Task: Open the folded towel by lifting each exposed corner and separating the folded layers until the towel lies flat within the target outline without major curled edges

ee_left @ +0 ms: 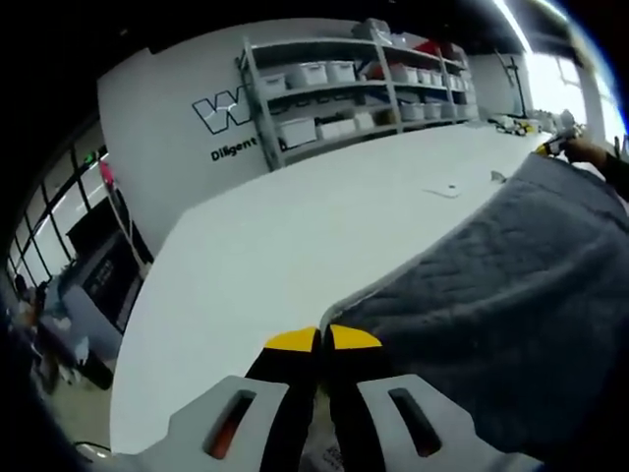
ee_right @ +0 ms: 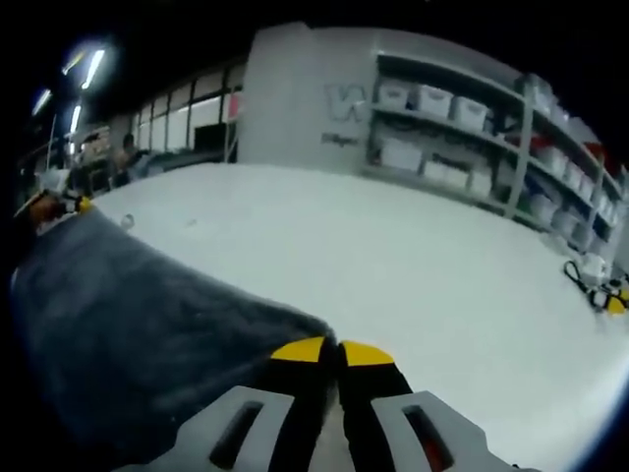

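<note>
1. Nearest the camera in the left gripper view, the left gripper (ee_left: 322, 339) has its yellow-tipped black jaws pressed together on a corner of the dark grey terry towel (ee_left: 491, 295); the pinch sits right at the hemmed edge.
2. In the right gripper view, the right gripper (ee_right: 339, 351) is likewise clamped on another corner of the same towel (ee_right: 128, 324), jaws pressed together with cloth between them.
3. The towel hangs between the two grippers over the broad white table (ee_left: 295, 246), its far part draped toward the table's far edge, where a hand (ee_left: 588, 150) shows beside small clutter.
4. Judging from the pictures, the step in hand is spreading the lifted layer, so both pinches should stay firm and shallow, on the hem alone, lest a lower layer come up too.
5. Draw the two corners apart evenly until the edge between them runs taut, then lower both together so the cloth lands without a curl.
6. I cannot make out the target outline, so check alignment before letting go.
7. Grey shelving with white bins (ee_left: 334, 93) stands well behind the table.
</note>
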`<state>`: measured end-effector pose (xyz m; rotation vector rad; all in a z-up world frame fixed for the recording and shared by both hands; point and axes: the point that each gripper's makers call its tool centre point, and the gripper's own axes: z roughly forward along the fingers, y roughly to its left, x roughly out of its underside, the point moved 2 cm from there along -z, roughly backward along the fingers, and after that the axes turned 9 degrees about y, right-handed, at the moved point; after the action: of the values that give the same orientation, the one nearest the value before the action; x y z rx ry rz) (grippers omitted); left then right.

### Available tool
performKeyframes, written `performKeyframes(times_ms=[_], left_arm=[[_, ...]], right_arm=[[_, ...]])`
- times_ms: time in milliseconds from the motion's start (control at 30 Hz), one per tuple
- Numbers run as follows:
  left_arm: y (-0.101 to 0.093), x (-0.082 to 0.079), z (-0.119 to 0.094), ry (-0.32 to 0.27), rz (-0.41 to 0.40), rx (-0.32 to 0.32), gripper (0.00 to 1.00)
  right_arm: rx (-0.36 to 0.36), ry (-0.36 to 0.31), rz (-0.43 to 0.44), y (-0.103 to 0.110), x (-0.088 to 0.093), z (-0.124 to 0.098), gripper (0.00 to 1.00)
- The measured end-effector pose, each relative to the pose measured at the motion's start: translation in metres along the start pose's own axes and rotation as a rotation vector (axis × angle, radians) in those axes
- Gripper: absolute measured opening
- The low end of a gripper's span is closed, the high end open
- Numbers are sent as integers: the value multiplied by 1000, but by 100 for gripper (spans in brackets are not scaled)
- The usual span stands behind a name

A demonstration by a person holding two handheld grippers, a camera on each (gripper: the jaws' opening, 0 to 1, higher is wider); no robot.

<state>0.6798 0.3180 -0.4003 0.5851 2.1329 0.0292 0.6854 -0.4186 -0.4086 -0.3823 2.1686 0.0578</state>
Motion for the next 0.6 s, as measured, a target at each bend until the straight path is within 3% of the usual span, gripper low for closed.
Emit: performKeyframes(times_ms=[167, 267, 333, 433, 500, 567, 600], left_arm=[[1, 0, 0, 1, -14, 3, 3], [5, 1, -1, 7, -93, 12, 11], [8, 4, -5, 21, -131, 38, 25], [20, 2, -12, 1, -163, 15, 61], [26, -2, -12, -19, -176, -11, 80], [28, -6, -12, -26, -174, -32, 97], [28, -8, -12, -29, -173, -37, 99]], right_arm=[[29, 1, -46, 2, -2, 1, 1], [90, -18, -98, -2, -5, -1, 14], [88, -20, -79, -6, -5, -4, 24], [93, -34, -77, -12, -4, -9, 41], [161, -50, -88, -24, -7, -12, 63], [207, -81, -85, -32, -13, -16, 100], [244, -85, -68, -36, -14, -21, 97]])
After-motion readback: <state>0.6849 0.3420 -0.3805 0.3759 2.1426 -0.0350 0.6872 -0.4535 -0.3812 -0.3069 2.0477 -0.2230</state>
